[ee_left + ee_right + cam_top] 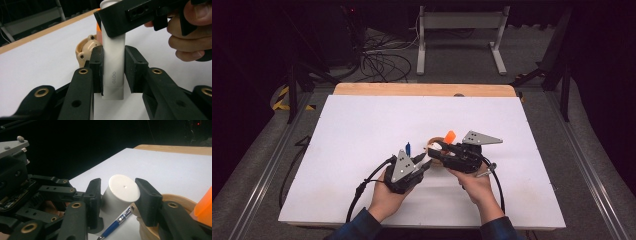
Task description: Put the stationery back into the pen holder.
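Left gripper (113,72) clamps the glue stick (114,62) upright, near the table's (362,130) front edge. Right gripper (120,195) brackets its cap (123,187); grip squarely, pull straight.

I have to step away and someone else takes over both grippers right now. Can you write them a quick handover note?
Left gripper: shut on the white glue stick, holding its lower body off the table.
Right gripper: fingers clamped around the stick's top end.
Nearby: blue pen lying on the table, wooden bowl with an orange piece beside it.
Done: stick picked up and gripped at both ends.
Left: probably pulling the cap off. Cap and body do not look separated yet, so keep the left grip firm.
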Tool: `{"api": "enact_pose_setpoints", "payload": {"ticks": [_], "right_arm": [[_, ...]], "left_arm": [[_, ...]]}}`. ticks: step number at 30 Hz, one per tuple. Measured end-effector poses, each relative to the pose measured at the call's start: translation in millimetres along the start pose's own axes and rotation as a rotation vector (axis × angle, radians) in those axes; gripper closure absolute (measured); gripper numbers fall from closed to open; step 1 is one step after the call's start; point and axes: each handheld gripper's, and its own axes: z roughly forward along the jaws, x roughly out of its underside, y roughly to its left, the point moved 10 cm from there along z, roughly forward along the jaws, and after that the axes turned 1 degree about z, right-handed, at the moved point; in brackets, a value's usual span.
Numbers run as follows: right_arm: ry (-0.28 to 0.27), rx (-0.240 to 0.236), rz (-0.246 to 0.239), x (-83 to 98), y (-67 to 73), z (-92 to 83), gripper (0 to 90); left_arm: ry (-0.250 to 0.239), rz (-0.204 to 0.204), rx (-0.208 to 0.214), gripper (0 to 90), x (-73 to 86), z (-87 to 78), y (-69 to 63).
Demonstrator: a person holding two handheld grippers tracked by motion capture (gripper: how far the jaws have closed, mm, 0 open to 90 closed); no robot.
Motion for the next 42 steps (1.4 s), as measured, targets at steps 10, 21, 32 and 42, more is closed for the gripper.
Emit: {"api": "enact_pose_setpoints", "payload": {"ticks": [10, 21, 32, 42], "right_arm": [[0.018, 0.038, -0.117, 1.3, 6.1, 1.1, 65.0], [-0.035, 0.159, -0.255, -13.2, 5.9, -5.0, 65.1], [-0.109, 0.191, -0.308, -33.1, 8.7, -20.7, 65.1], [-0.114, 0.317, -0.387, -37.7, -4.2, -27.8, 65.1]], "left_arm": [[0.013, -0.02, 0.033, 69.9, 1.6, 1.0, 1.0], [0.035, -0.043, 0.006, 48.5, 4.1, -2.2, 11.2], [0.041, -0.101, -0.053, 33.4, 9.2, -5.6, 23.3], [0.069, -0.135, -0.108, 26.1, 19.5, -3.1, 32.7]]}}
